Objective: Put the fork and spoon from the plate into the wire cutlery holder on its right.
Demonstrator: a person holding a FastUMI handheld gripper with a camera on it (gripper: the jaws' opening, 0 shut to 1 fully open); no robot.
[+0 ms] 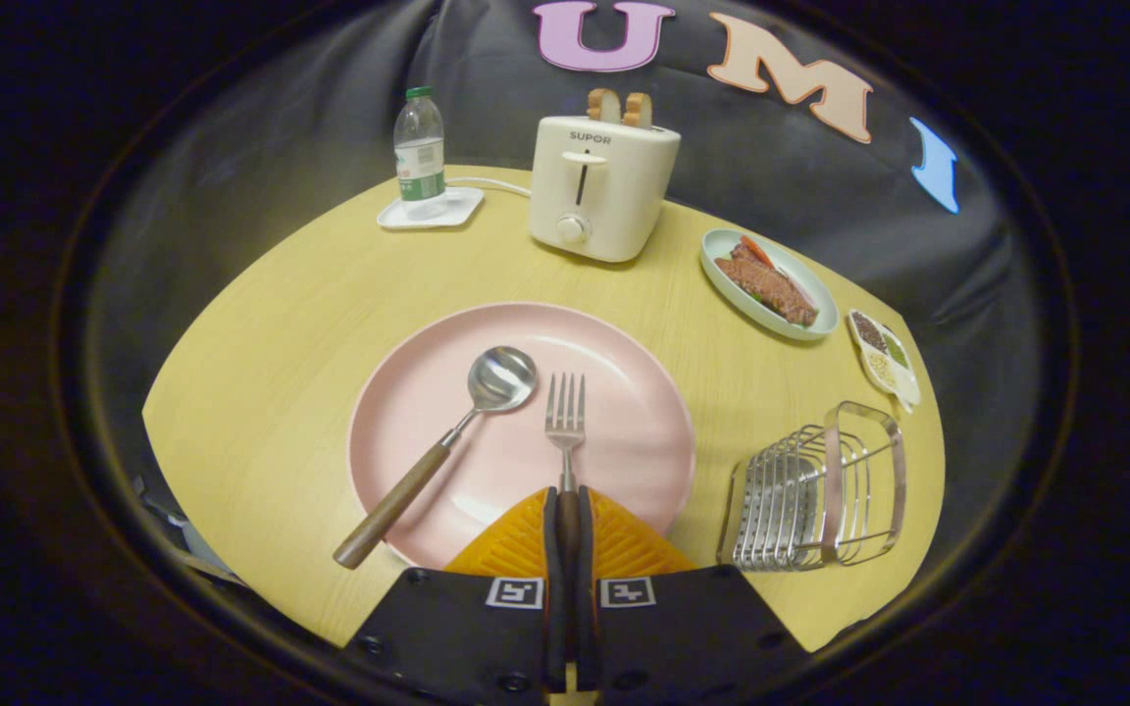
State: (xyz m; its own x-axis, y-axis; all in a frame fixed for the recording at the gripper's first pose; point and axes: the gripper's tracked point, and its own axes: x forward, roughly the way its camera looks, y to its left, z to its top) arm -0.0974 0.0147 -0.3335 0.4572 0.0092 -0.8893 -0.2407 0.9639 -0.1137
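A pink plate [428, 392] lies on the round wooden table just ahead of the fingers. On it, a spoon [447, 446] with a wooden handle lies slanted to the left, its handle hanging over the plate's near rim. A fork [565, 422] points its tines away from me, and its dark handle runs back between the two fingers. My gripper [567, 515] is shut on the fork's handle, both pads pressing its sides. The wire cutlery holder [820, 490] stands on the table to the right of the plate, apart from it.
Beyond the plate stands a cream toaster [599, 191] with bread in its slots. A water bottle [420, 147] sits on a white coaster to its left. A pale dish of food [769, 284] and a small condiment tray [884, 358] lie beyond the holder.
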